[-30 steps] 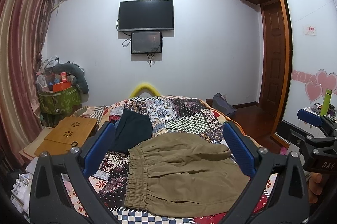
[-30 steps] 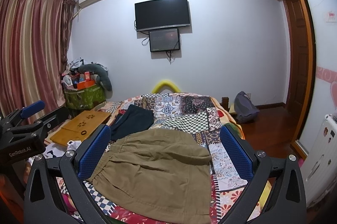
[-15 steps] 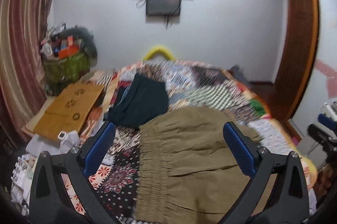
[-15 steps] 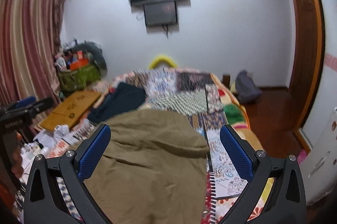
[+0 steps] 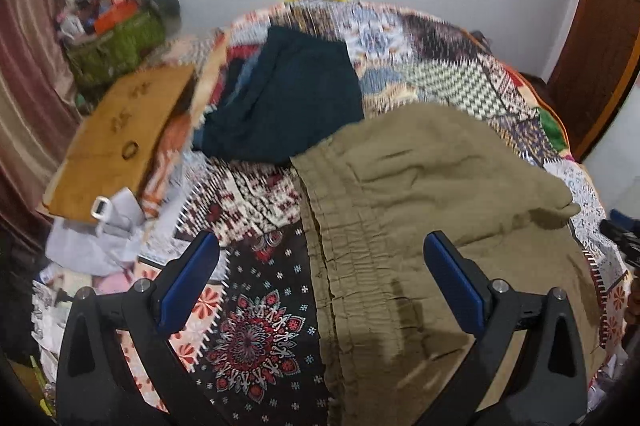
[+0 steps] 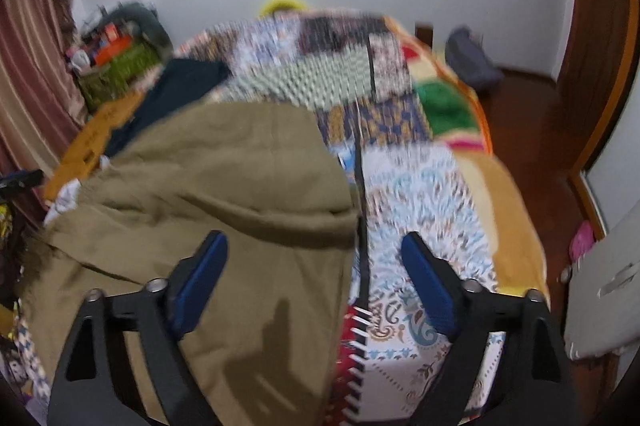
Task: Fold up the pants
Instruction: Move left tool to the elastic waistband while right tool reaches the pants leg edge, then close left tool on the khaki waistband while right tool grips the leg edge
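Between the spread jaws of the left gripper runs the elastic waistband of the olive pants, lengthwise, away from the camera; nothing gripped. Right gripper jaws are closing, straddling the garment's right edge, pads not yet pressing. Both hands look equally near.
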